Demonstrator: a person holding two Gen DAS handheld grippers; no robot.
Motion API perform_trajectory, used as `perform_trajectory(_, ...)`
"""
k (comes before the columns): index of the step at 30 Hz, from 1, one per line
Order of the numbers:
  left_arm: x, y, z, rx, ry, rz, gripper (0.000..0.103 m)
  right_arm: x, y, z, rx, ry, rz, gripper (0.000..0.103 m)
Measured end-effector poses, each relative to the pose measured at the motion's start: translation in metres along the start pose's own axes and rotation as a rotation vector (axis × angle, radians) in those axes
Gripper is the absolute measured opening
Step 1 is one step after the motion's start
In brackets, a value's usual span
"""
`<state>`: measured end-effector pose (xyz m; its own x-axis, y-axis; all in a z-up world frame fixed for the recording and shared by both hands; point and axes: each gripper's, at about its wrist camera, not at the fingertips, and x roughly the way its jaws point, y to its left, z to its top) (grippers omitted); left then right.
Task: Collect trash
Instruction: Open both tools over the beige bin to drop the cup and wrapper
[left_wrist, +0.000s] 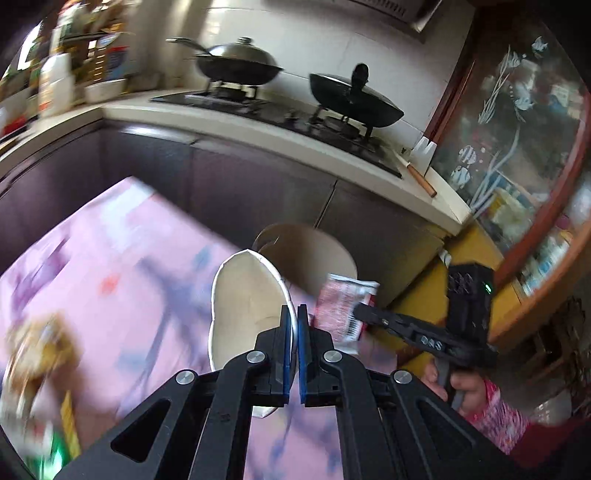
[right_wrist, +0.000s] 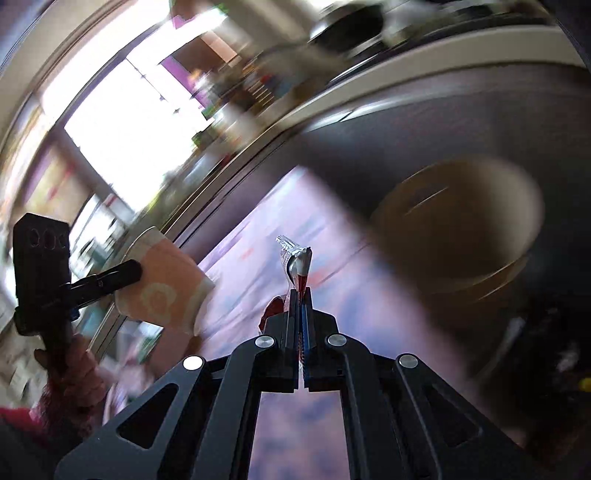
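My left gripper (left_wrist: 294, 314) is shut on the rim of a crushed white paper cup (left_wrist: 243, 314), held above the pink tablecloth (left_wrist: 110, 266). In the right wrist view the same cup (right_wrist: 162, 284) shows peach-coloured at the left, pinched by the left gripper (right_wrist: 136, 271). My right gripper (right_wrist: 301, 291) is shut on a thin red and silver snack wrapper (right_wrist: 295, 258), seen edge-on. From the left wrist view that wrapper (left_wrist: 343, 306) hangs flat in the right gripper (left_wrist: 360, 314), just right of the cup. A beige round bin (left_wrist: 310, 251) stands beyond the table edge; it is blurred (right_wrist: 458, 229) in the right wrist view.
Dark cabinets (left_wrist: 240, 177) and a white counter with a black stove and two woks (left_wrist: 240, 62) run behind the table. A glass-fronted wooden cabinet (left_wrist: 517, 147) stands at the right. Blurred packets (left_wrist: 40, 354) lie on the cloth at the lower left. A hand in a pink sleeve (left_wrist: 480, 398) holds the right gripper.
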<state>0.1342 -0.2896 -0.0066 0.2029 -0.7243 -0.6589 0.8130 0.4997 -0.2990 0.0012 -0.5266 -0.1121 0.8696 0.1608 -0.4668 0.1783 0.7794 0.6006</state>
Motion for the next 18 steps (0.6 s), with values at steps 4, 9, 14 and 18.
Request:
perform_trajectory(4,0.084,-0.020,0.055,0.029,0.012,-0.002,0.004,0.003,-0.053,0.034,0.032,-0.046,-0.137,0.001)
perform_trajectory(9,0.158,-0.024,0.075,0.021,0.061,0.017,0.004,0.027,-0.084,0.052,-0.008,-0.002,-0.228,0.002)
perform_trajectory(14,0.205,-0.012,0.063,-0.006,0.120,0.044,0.005,0.052,-0.097,0.052,-0.018,0.051,-0.264,0.017)
perform_trajectory(18,0.202,-0.002,0.056,-0.067,0.091,0.084,0.059,0.056,-0.088,0.055,-0.046,0.032,-0.273,0.032)
